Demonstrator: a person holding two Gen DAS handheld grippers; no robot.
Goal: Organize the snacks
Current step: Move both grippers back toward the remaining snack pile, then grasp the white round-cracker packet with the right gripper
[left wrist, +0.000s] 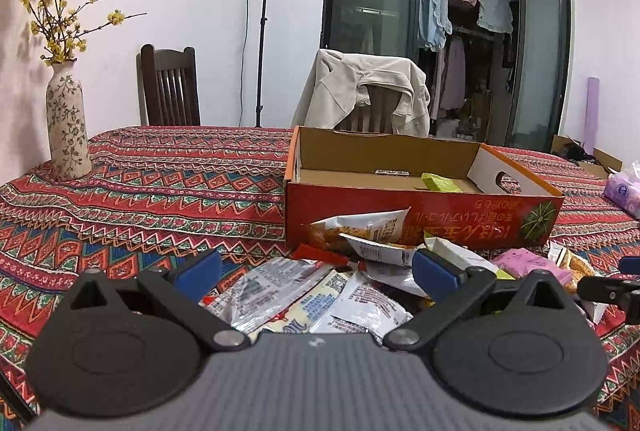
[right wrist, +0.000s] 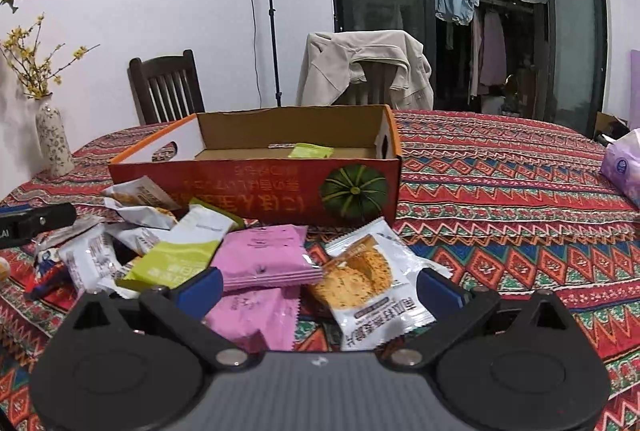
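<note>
A red cardboard box [left wrist: 404,215] [right wrist: 256,191] stands open on the patterned tablecloth, with one green packet [left wrist: 440,184] [right wrist: 310,151] lying inside. Loose snack packets [left wrist: 332,295] are heaped in front of it. My left gripper [left wrist: 316,271] hovers open over white and red packets, holding nothing. My right gripper [right wrist: 318,285] is open above two pink packets [right wrist: 268,255] and a white cracker packet [right wrist: 368,275]. A green-and-white packet [right wrist: 176,259] lies to the left of them. The right gripper's tip [left wrist: 608,289] shows at the left wrist view's right edge.
A flowered vase [left wrist: 66,127] [right wrist: 52,139] stands at the table's far left. Two chairs are behind the table, one draped with a beige jacket [left wrist: 368,87]. A purple tissue pack [right wrist: 624,163] lies at the right edge. A light stand [left wrist: 264,23] is by the wall.
</note>
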